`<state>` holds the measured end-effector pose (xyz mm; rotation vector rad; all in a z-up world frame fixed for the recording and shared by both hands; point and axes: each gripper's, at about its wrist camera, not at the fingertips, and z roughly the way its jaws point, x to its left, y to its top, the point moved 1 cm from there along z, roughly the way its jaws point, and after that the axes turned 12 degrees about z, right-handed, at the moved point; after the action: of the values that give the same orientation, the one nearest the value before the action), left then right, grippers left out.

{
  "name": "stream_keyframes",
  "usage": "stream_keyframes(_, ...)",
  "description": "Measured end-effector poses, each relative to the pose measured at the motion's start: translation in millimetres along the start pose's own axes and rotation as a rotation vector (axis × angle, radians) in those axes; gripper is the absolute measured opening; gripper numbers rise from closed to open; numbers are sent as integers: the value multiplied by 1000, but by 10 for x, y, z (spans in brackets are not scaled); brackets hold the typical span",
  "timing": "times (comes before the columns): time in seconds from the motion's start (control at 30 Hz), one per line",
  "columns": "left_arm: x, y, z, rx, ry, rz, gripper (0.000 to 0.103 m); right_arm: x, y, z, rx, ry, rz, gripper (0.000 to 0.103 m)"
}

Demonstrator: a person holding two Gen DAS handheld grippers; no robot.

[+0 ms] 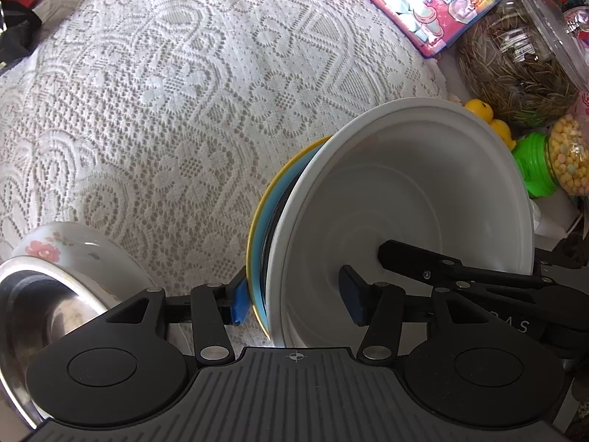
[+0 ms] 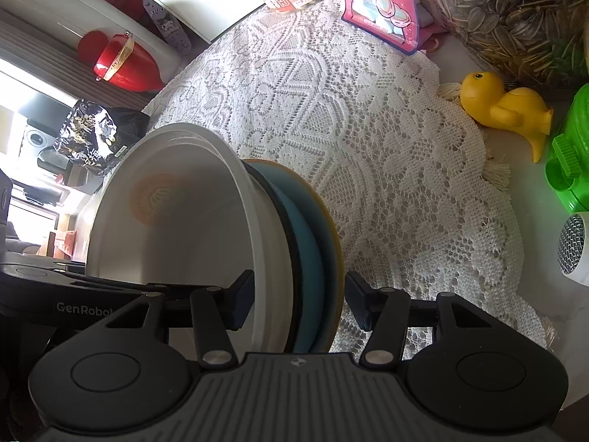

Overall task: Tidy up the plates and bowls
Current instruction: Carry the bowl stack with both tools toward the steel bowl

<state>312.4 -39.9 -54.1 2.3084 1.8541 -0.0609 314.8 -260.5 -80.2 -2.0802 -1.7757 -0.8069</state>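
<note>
- Over the lace tablecloth (image 1: 165, 110), a stack of plates stands on edge between my two grippers: a white plate (image 1: 405, 191), a dark one behind it, then a blue plate (image 1: 263, 228) and a yellow plate (image 1: 254, 221) at the back.
- Step in hand, as I judge it: gathering the plates into one stack; the bowls are not yet dealt with.
- Left gripper (image 1: 294, 302): fingers as wide apart as I get them, straddling the stack's lower edge. One blue pad (image 1: 238, 304) stands just beside the yellow plate's back, the other in front of the white plate's face. I see no squeeze, so I count this side released.
- Right gripper (image 2: 298, 304): fingers partly open, astride the whole stack. The left pad (image 2: 241, 302) lies against the white plate; the other pad looks to touch the yellow rim. I read this as the holding grip.
- Bowls: a flowered bowl (image 1: 66, 246) with a steel bowl (image 1: 33, 313) beside it sit on the cloth, well apart from the plates.
- Next move, my judgement: lay the stack flat on the cloth, tipping slowly so that no plate slides out, then nest the bowls.
</note>
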Motion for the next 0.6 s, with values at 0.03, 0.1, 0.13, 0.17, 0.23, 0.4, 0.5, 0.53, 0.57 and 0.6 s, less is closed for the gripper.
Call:
stream_keyframes(0.03,-2,3,3,0,1,0,57,-1,0,-1,2,1,2,52)
stream_keyframes(0.1,-3,5,10,0,2,-4,57,-5,1,-1,8,5,8,51)
stream_keyframes(0.13,-4,3,10,0,2,-7,57,-7,2,0,10,6,9,50)
stream_keyframes(0.17,1,-2,13,-2,1,-11,57,-6,2,-1,11,8,10,50)
stream_keyframes(0.23,10,-11,13,-7,-3,-24,56,-5,1,5,18,16,11,48)
stream_keyframes(0.4,28,-21,7,-17,-6,-50,55,-10,1,14,22,27,12,47)
stream_keyframes(0.5,27,-18,2,-17,-7,-49,55,-11,5,20,23,30,10,47)
stream_keyframes(0.53,23,-13,2,-14,-8,-50,55,-11,10,21,25,30,10,47)
stream_keyframes(0.57,24,-6,4,-10,-8,-50,55,-11,14,21,28,29,11,47)
stream_keyframes(0.6,22,2,5,-2,-7,-49,55,-16,23,23,33,31,16,47)
